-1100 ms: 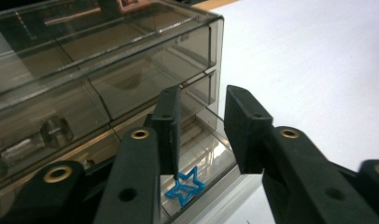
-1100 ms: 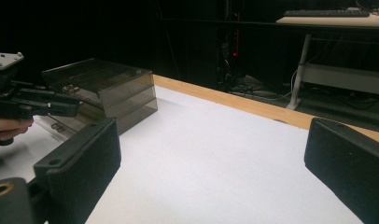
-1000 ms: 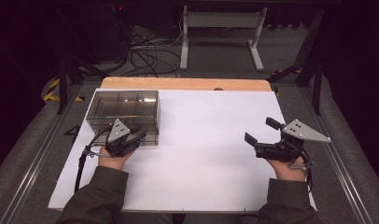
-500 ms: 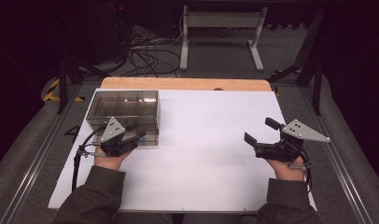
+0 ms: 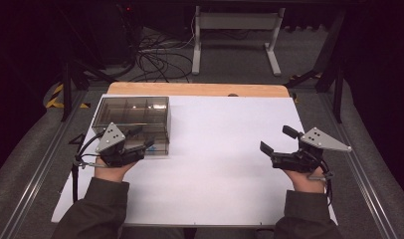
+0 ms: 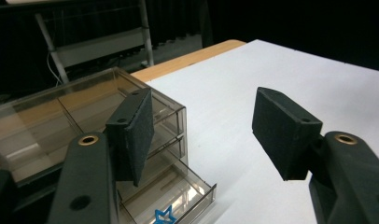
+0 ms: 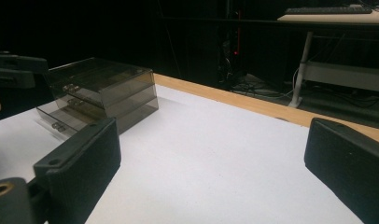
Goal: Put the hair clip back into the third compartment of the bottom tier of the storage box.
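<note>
White-covered surface (image 5: 220, 149), smoky drawer box (image 5: 133, 117) at far left, bottom drawer (image 6: 171, 189) pulled out beside spread-jawed left gripper (image 5: 143, 147), probably for reaching in; right gripper (image 5: 277, 144) likewise spread, idle, well apart.

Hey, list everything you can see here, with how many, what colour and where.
Drawer box: one, clear smoky plastic, far left of the sheet; bottom drawer pulled partly out.
Star: one, blue, in the open drawer.
Sheet: one, white, covering the table.
Table: one, wooden edge showing along the far side.
Stand: one, white metal frame, on the floor beyond the table.
Cables: a tangle, black, on the floor behind the table.
Hazard tape: yellow and black, floor at far left.
Left hand-held gripper: one, black, open, jaws at the box front.
Right hand-held gripper: one, black, open, over the sheet's right side.
Sleeves: two, dark, at the bottom edge.
</note>
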### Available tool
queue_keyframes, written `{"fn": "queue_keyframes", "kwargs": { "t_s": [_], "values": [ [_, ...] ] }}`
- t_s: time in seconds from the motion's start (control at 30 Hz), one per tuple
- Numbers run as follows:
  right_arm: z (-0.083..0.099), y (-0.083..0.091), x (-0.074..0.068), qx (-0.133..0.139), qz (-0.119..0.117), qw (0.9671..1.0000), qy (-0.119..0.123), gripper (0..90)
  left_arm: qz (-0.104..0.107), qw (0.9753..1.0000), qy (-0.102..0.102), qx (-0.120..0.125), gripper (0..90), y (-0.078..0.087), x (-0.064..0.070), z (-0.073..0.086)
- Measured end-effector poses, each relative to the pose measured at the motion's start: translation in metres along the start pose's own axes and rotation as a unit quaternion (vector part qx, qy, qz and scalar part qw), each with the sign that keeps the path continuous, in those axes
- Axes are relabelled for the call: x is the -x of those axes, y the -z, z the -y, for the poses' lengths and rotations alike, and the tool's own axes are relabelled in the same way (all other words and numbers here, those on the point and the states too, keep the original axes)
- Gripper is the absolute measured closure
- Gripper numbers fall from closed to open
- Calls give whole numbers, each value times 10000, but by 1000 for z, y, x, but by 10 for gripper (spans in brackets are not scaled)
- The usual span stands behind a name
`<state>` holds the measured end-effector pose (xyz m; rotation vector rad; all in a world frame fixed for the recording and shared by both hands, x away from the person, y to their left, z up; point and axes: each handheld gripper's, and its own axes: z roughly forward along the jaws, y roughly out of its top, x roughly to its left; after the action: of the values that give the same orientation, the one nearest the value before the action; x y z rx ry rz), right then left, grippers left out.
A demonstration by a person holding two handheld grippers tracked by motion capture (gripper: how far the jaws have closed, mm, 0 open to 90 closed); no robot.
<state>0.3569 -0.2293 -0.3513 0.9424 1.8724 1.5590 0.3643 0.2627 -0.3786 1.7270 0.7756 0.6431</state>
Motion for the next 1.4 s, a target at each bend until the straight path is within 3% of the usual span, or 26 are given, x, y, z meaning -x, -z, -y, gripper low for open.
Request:
{"fn": "queue_keyframes", "kwargs": {
  "t_s": [0.27,0.63,1.4],
  "values": [
    [0,-1,-1,3,-18,10000,-13,42,85,9997,98,201,325,18,-1,-11],
    [0,-1,-1,16,-32,10000,-21,41,4,9989,127,445,254,40,-3,-18],
    [0,-2,-1,29,-39,10000,-14,39,12,9988,262,415,135,68,-15,-13]
  ]
}}
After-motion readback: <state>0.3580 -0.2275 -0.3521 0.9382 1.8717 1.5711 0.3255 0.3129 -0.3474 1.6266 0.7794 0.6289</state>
